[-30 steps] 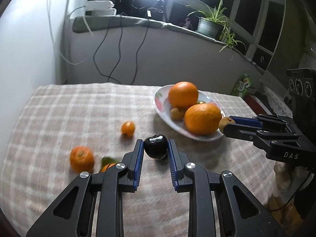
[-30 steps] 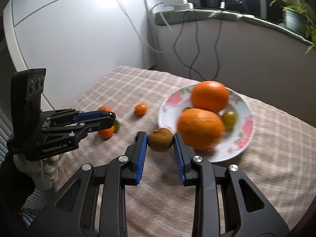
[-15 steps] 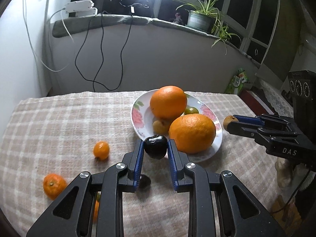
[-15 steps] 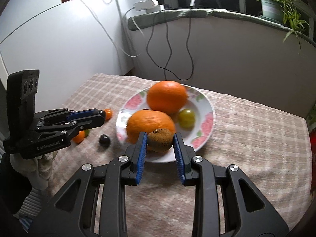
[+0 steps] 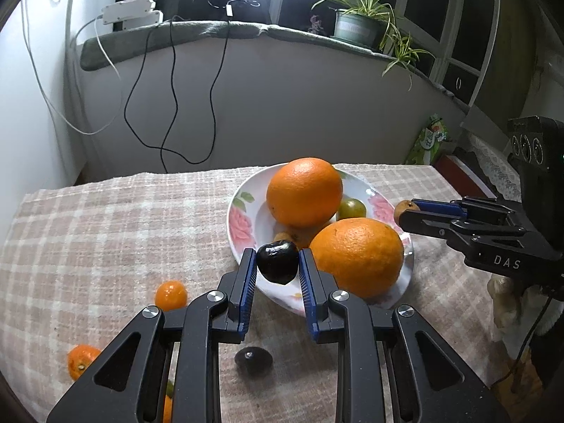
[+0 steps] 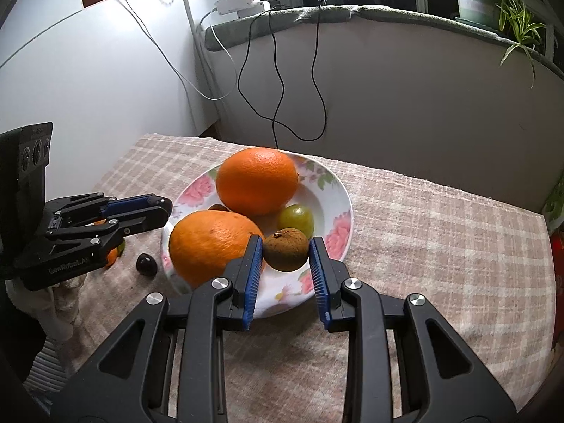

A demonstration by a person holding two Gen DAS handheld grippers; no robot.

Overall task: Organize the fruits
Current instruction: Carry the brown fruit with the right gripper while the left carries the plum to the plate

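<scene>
My left gripper (image 5: 276, 262) is shut on a dark cherry (image 5: 277, 262) and holds it over the near rim of the floral plate (image 5: 243, 225). My right gripper (image 6: 286, 250) is shut on a brown kiwi-like fruit (image 6: 286, 249) above the plate's (image 6: 338, 232) near side. The plate holds two big oranges (image 5: 305, 192) (image 5: 356, 255), a green grape (image 6: 296, 218) and a small yellowish fruit. A second dark cherry (image 5: 253, 359) lies on the cloth under my left gripper. Small mandarins (image 5: 171, 295) (image 5: 81, 359) lie at the left.
The table wears a checked cloth (image 5: 105, 229). A grey wall ledge with cables (image 5: 169, 98) and a potted plant (image 5: 359, 24) runs behind. A white wall stands to the left. The right gripper shows in the left view (image 5: 409, 211).
Both grippers have moved closer to the plate with their fruits held. The left now holds the cherry over the rim; the right holds the brown fruit over the plate.
</scene>
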